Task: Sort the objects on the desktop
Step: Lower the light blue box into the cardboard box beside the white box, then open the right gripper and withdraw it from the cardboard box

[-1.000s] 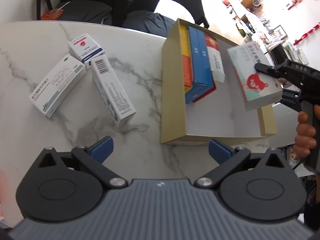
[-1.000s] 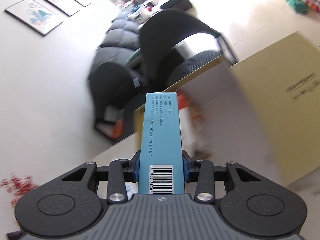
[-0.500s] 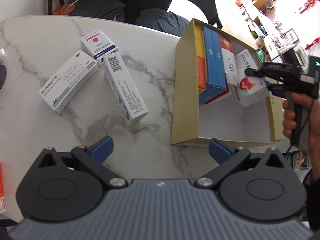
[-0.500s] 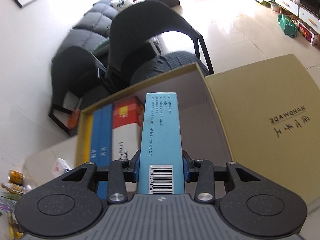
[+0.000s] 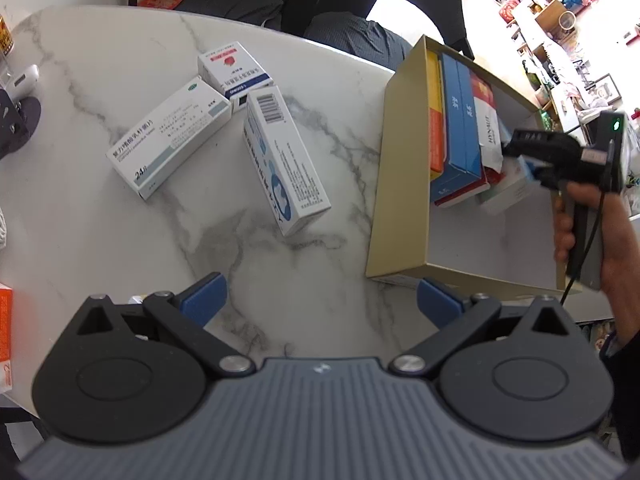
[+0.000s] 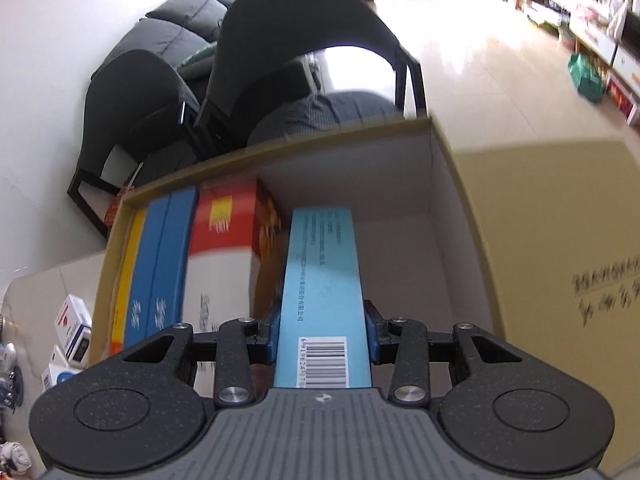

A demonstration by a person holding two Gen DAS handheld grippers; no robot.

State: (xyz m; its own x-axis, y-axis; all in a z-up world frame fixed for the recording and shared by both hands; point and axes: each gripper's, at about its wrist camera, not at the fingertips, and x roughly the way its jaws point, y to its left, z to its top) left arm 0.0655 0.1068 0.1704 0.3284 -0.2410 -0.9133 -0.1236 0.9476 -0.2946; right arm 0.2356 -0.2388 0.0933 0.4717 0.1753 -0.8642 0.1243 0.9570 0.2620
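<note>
White marble desk (image 5: 120,60), curved far edge, two dark chairs (image 6: 304,40) tight behind it. Gold open carton (image 5: 384,184) sits at the desk's right side, its near wall overhanging close to the left tongs (image 5: 320,292), which are spread wide with nothing between them, hovering over bare marble.

Right tongs (image 6: 322,332) clamped on a light blue box (image 6: 322,272), held inside the carton just beside the red-and-white box (image 6: 224,236). Left part of the carton is packed: yellow-orange box (image 5: 435,120) against the wall, then two blue boxes (image 5: 460,120). Right part of the carton floor is free, white and bare up to the far wall. Gold lid (image 6: 560,280) lies right outside the carton's right wall.

Still loose on the desk, left of the carton: three white boxes (image 5: 280,160) clustered, touching or nearly so. Orange box (image 5: 6,320) at the near left edge.
</note>
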